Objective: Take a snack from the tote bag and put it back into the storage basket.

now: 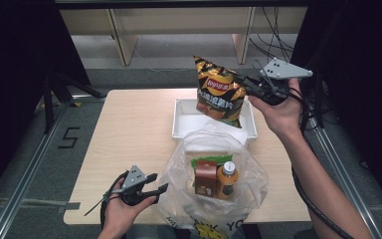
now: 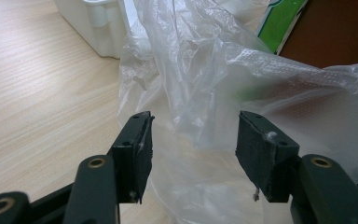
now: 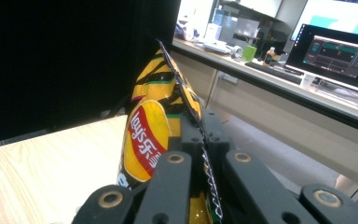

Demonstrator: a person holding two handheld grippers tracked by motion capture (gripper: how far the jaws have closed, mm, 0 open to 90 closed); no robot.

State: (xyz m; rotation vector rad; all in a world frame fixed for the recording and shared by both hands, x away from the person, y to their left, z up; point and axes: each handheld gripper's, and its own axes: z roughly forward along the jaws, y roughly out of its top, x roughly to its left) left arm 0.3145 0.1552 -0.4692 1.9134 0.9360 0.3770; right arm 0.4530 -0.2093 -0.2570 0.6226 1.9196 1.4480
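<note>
— Black jaws of the right gripper (image 3: 204,135) pressed together on the serrated side seam of the chip bag (image 1: 219,92); pinched hard, seam running straight up between the pads in the right gripper view.

— And the bag's place?

— Hanging upright, lifted over the far right part of the table (image 1: 129,124), its lower end dipping just above the white tray (image 1: 181,122). Well apart from the near edge.

— Left gripper (image 1: 151,191)?

— Spread wide, pinching nothing. Low by the near left edge, jaws pointing at the clear plastic bag (image 1: 214,174), just beside its crumpled left side. Film between the jaw tips in the left gripper view, though touching or not, hard to tell.

— Inside that plastic bag?

— Orange bottle (image 1: 227,180), brown carton (image 1: 205,181), something green (image 1: 211,162) behind them. Mouth of the bag open toward the tray, touching its near wall.

— Open room?

— Bare wood along the whole left half, from the far left corner down to the near edge. Narrow strip only at the right edge beside the tray. Plastic bag overhanging the near edge at the middle.
</note>
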